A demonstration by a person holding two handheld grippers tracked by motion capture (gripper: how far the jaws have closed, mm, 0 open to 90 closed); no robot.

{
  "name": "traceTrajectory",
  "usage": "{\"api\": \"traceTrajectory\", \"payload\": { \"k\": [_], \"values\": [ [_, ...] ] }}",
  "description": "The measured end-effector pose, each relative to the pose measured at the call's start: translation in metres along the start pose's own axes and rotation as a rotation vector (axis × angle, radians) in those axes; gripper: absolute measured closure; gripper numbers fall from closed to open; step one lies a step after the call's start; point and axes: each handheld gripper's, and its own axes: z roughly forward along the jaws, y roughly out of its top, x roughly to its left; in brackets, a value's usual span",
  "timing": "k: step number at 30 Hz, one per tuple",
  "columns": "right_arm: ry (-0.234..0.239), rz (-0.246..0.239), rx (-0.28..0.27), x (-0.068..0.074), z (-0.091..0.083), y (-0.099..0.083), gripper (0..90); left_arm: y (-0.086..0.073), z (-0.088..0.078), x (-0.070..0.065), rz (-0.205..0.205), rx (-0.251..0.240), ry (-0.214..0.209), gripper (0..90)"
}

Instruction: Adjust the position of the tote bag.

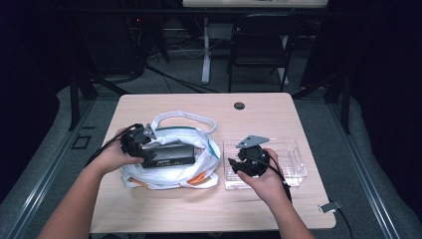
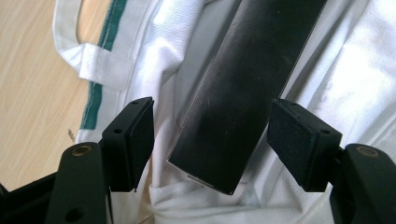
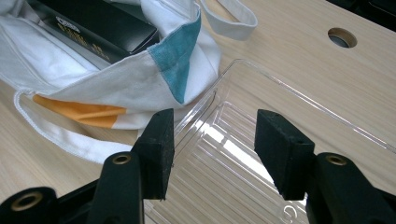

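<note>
1. The black box (image 1: 168, 155) lay inside the mouth of the white cloth bag (image 1: 199, 175), which rested on the bench (image 1: 199, 209) and serves as the landmark here.
2. The left tool (image 2: 211, 140) stood at the bag's left end. Its jaws were open, one to either side of the box's near end, and the pads were clear of the box. The inspector judged the box to have been set down in the bag and let go, the cloth now carrying it.
3. The right tool (image 3: 214, 144) was also open and held nothing. It hovered over the clear plastic tray (image 1: 293, 164) just to the right of the bag, probably waiting there.
4. The tray appeared empty; the inspector took it to be where the goods came from.
5. The box's long axis ran left to right along the bag's length, lying flat. One short end pointed towards the left tool, the other towards the tray.
</note>
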Motion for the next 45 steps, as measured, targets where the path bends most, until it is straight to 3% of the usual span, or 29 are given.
{"api": "traceTrajectory", "payload": {
  "k": [6, 24, 45],
  "values": [
    [0.003, 0.014, -0.003, -0.003, 0.0, 0.0, 47.6, 0.005, 0.01, -0.004, 0.012, 0.026, -0.06, 32.4],
    [0.006, 0.014, -0.002, -0.001, 0.001, -0.001, 46.2, 0.014, 0.034, -0.003, 0.018, 0.063, -0.097, 30.8],
    [0.009, 0.011, -0.004, 0.002, 0.003, -0.001, 46.2, 0.016, 0.054, -0.003, 0.064, 0.109, -0.129, 29.0]
  ]
}}
